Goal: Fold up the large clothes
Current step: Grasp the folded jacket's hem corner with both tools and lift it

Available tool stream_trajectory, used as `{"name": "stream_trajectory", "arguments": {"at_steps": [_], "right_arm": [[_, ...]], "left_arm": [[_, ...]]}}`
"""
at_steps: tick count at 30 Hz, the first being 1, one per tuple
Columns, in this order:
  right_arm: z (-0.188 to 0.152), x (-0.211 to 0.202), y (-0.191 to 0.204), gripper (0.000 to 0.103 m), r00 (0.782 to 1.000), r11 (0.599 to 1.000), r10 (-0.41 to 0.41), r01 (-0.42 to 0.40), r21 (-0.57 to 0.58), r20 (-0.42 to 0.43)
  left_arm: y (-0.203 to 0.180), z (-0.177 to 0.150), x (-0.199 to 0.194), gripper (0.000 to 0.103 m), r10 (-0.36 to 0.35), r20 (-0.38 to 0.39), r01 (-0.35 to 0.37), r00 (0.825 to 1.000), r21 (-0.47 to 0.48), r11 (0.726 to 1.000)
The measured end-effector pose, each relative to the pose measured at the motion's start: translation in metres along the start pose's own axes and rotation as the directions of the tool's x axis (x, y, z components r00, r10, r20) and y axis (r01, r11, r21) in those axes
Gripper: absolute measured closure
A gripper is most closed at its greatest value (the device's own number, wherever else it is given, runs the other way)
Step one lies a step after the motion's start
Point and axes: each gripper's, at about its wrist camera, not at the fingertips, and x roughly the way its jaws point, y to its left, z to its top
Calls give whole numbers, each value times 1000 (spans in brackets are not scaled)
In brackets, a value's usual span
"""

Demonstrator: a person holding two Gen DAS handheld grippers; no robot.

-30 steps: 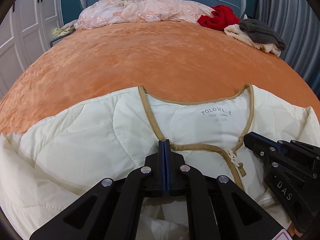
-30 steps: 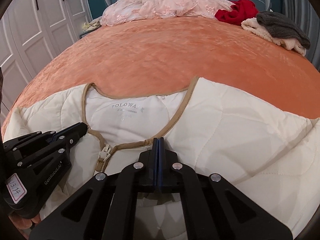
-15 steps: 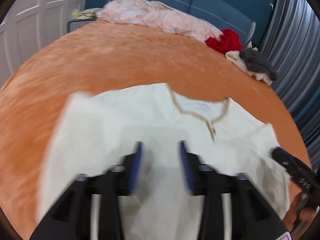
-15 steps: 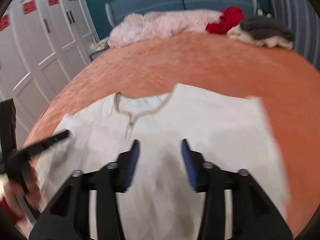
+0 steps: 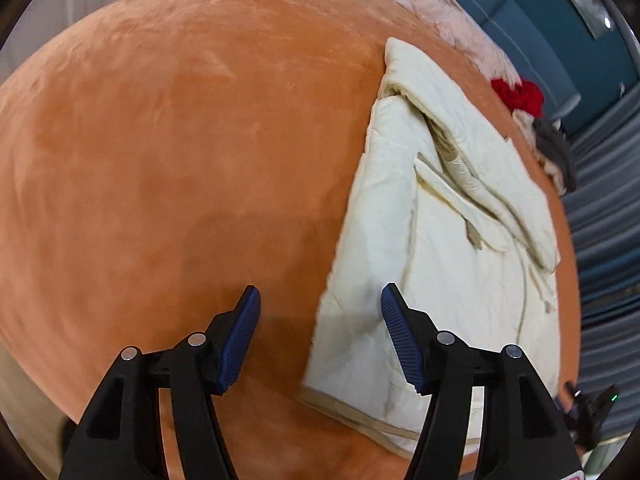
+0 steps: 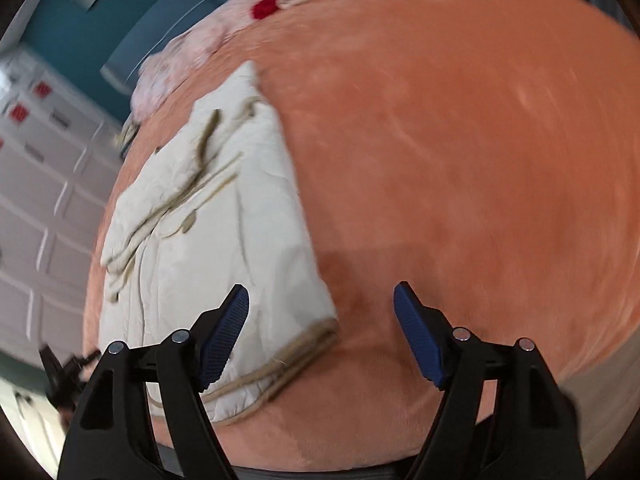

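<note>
left claw (image 5: 320, 336): spread, jaws just been opening, nothing between them.
right claw (image 6: 320, 334): same, spread and empty.
cream quilted jacket with tan trim (image 5: 444, 248): folded flat on the orange plush bed cover (image 5: 180, 160), long axis near-to-far.
bearing: right of my left claw, left of my right claw; lies between them, near corners closest.

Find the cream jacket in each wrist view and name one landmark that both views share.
Left wrist: the cream jacket lies right of centre on the orange bedspread.
Right wrist: the jacket lies left of centre.
Shared landmark: the red garment at the far end of the bed.
</note>
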Motion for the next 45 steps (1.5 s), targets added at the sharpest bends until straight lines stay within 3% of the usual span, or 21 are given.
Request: {"name": "stream_trajectory", "arguments": {"at_steps": [4, 6, 8, 9, 10, 11, 13, 15, 20, 24, 27, 30, 33, 36, 39, 42, 45], "right_arm": [[-14, 9, 7, 29, 998, 998, 65, -65, 23, -6], [-17, 14, 14, 33, 995, 994, 102, -102, 25, -3], [-18, 20, 22, 47, 995, 995, 96, -95, 36, -6], [-19, 22, 23, 59, 996, 995, 93, -92, 39, -7], [-19, 23, 25, 80, 995, 994, 97, -96, 44, -9], [-19, 22, 29, 94, 996, 995, 93, -92, 46, -11], [-18, 13, 32, 97, 996, 996, 85, -85, 29, 6], [-19, -2, 38, 99, 996, 996, 89, -89, -8, 23], [-31, -43, 49, 100, 999, 985, 54, -53, -166, 4], [-60, -74, 51, 100, 996, 947, -5, -25, -320, -93], [-94, -108, 48, 100, 980, 911, -51, -34, -412, -194], [-122, -137, 46, 100, 960, 904, -70, -54, -425, -271], [-143, -164, 48, 100, 953, 918, -40, -84, -388, -300], [-129, -182, 62, 100, 975, 915, 3, -93, -393, -223], [-92, -191, 79, 100, 994, 907, 61, -94, -412, -92], [-55, -185, 98, 100, 993, 902, 106, -77, -425, 43], [-14, -165, 107, 100, 980, 914, 138, -71, -400, 140]], "left_arm": [[-16, -3, 8, 42, -36, -4, 36, 999, -1, 999], [-31, -6, 12, 42, -39, -8, 39, 999, 31, 999], [-42, -11, 14, 51, 14, -8, -13, 1000, 93, 996], [-43, -12, 17, 67, 22, -12, -21, 1000, 101, 995], [-44, -12, 15, 81, 21, -21, -18, 1000, 102, 995], [-42, -12, 10, 88, 17, -16, -15, 1000, 100, 995], [-42, -13, 0, 96, 13, 0, -13, 1000, 109, 994], [-46, -16, -18, 97, 41, 37, -46, 998, 151, 987], [-51, -33, -57, 97, 20, 36, -27, 999, 209, 978], [-50, -63, -94, 98, 45, -6, -41, 999, 297, 954], [-41, -95, -129, 98, 72, -58, -48, 996, 347, 937], [-29, -126, -165, 98, 91, -109, -49, 990, 344, 938], [-27, -143, -192, 98, 86, -95, -52, 992, 319, 946], [-37, -141, -206, 98, 55, -60, -35, 997, 301, 953], [-55, -116, -210, 98, 16, 9, -18, 1000, 322, 947], [-68, -80, -211, 98, -36, 105, 0, 994, 321, 947], [-81, -42, -198, 96, -42, 185, -18, 982, 313, 950]]}}
